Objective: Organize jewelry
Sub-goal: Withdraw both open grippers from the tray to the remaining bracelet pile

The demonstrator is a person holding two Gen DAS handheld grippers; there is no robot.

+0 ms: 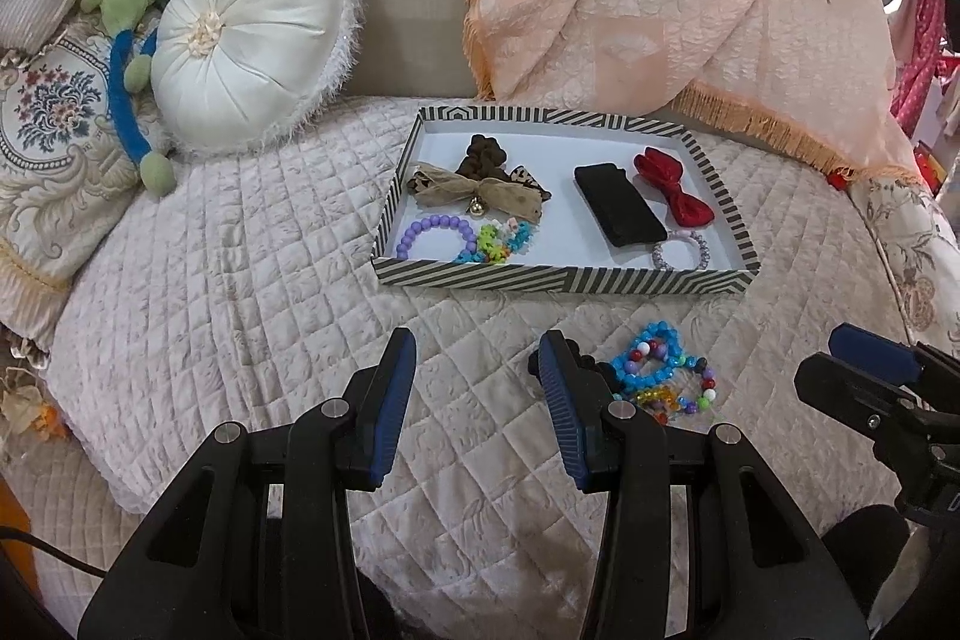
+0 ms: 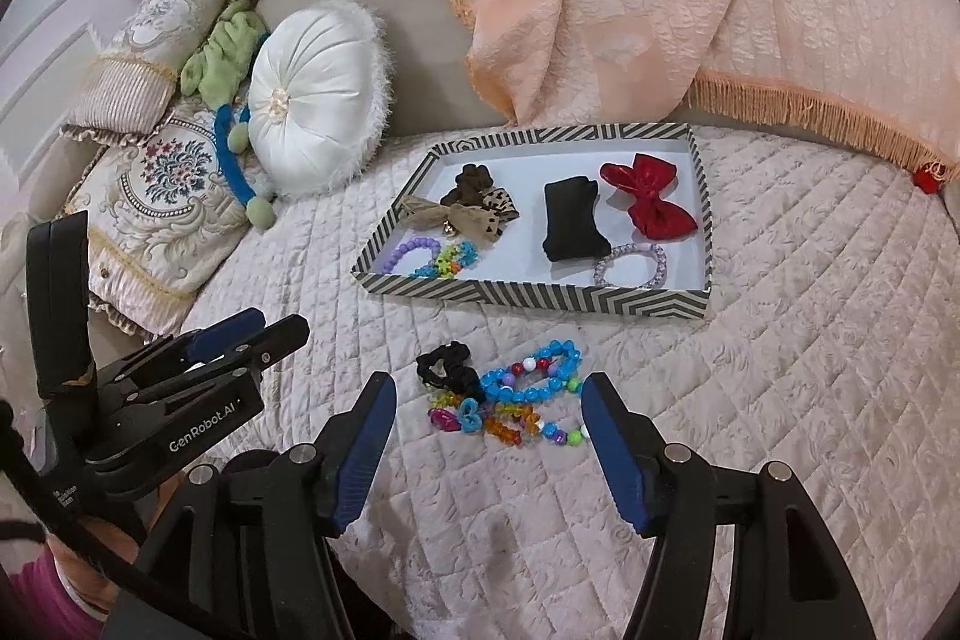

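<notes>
Both wrist views look steeply down, side by side, sharing the striped tray (image 1: 480,280).

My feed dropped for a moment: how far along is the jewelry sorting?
Done: purple bead bracelet, red satin bow and other pieces lie in the striped cardboard tray. In hand: nothing; left gripper and right gripper open. Left: tangled colourful bead bracelets and black scrunchie on the quilt.

"GenRobot.AI" on left tool (image 2: 237,340)
</notes>
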